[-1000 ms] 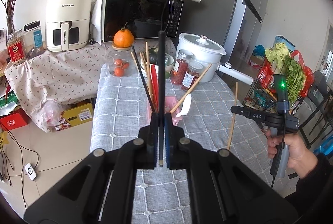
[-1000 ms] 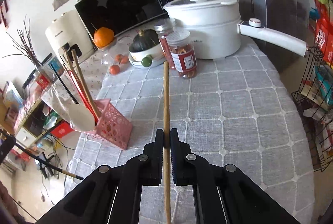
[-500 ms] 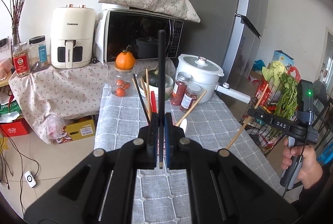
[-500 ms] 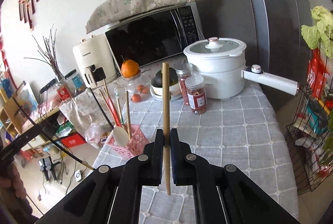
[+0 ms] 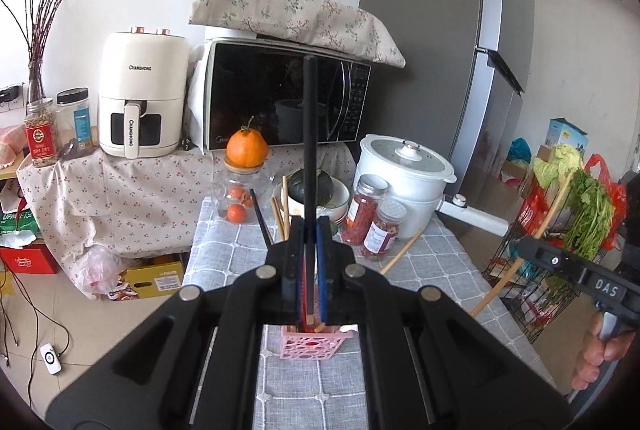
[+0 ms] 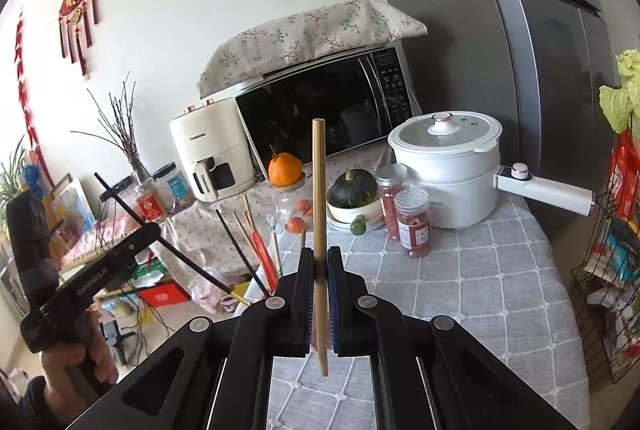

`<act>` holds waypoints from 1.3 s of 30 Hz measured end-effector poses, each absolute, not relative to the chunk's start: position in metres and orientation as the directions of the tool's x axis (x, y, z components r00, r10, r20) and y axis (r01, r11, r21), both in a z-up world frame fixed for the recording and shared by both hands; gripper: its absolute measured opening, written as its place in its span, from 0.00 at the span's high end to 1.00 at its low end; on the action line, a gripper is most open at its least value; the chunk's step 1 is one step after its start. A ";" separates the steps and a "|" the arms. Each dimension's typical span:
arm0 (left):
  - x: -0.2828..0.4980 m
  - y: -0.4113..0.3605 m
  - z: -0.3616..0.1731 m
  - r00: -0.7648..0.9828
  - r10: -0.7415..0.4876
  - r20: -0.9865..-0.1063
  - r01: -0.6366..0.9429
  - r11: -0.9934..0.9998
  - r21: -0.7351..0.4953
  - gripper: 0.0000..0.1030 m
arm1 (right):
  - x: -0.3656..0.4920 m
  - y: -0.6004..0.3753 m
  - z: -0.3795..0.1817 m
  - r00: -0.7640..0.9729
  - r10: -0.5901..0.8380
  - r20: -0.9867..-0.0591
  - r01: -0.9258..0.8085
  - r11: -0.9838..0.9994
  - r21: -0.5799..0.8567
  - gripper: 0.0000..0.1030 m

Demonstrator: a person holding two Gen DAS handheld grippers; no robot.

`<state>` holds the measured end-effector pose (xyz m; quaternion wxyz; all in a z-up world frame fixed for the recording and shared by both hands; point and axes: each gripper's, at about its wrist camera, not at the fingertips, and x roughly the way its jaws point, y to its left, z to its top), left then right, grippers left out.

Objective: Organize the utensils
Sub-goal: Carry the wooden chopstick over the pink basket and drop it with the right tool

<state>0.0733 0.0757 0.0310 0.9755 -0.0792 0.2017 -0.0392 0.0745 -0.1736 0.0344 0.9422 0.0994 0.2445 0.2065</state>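
Note:
My left gripper (image 5: pixel 310 230) is shut on a black chopstick (image 5: pixel 309 134) that stands upright between its fingers, right above the pink utensil basket (image 5: pixel 311 343). The basket holds several chopsticks (image 5: pixel 285 210) and red utensils. My right gripper (image 6: pixel 319 258) is shut on a wooden chopstick (image 6: pixel 319 190), held upright above the grey checked tablecloth (image 6: pixel 472 294). In the left wrist view the right gripper (image 5: pixel 520 250) is at the right with the wooden chopstick (image 5: pixel 516 262) slanted. In the right wrist view the left gripper (image 6: pixel 154 230) is at the left with the black chopstick (image 6: pixel 168 248).
A white pot (image 6: pixel 444 170) with a long handle, two spice jars (image 6: pixel 416 226), a bowl with a green pumpkin (image 6: pixel 352 190) and a jar of oranges (image 5: pixel 240 198) stand at the table's back. Microwave (image 5: pixel 280 98) and air fryer (image 5: pixel 140 98) behind. A wire rack (image 5: pixel 552 250) stands right.
Both grippers have risen and tilted up, each still holding its chopstick. My left gripper has moved over the pink basket. The right gripper has moved right and further from the basket.

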 end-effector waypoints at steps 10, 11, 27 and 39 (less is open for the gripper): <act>0.105 0.067 0.001 0.883 -0.079 -0.463 0.012 0.989 -0.145 0.87 | 0.079 -0.176 0.031 0.797 0.435 -0.419 -0.326 0.893 0.309 0.94; 0.105 0.067 0.001 0.880 -0.088 -0.466 0.017 0.988 -0.155 0.82 | 0.078 -0.175 0.033 0.797 0.438 -0.416 -0.330 0.893 0.306 0.94; 0.067 0.111 0.007 0.836 -0.068 -0.545 -0.034 0.984 -0.175 0.49 | 0.060 -0.136 0.078 0.828 0.498 -0.256 -0.407 0.849 0.336 0.94; 0.056 0.131 -0.022 0.728 -0.085 -0.680 -0.035 0.986 -0.161 0.44 | 0.113 -0.057 0.043 0.895 0.332 -0.299 -0.308 0.943 0.124 0.94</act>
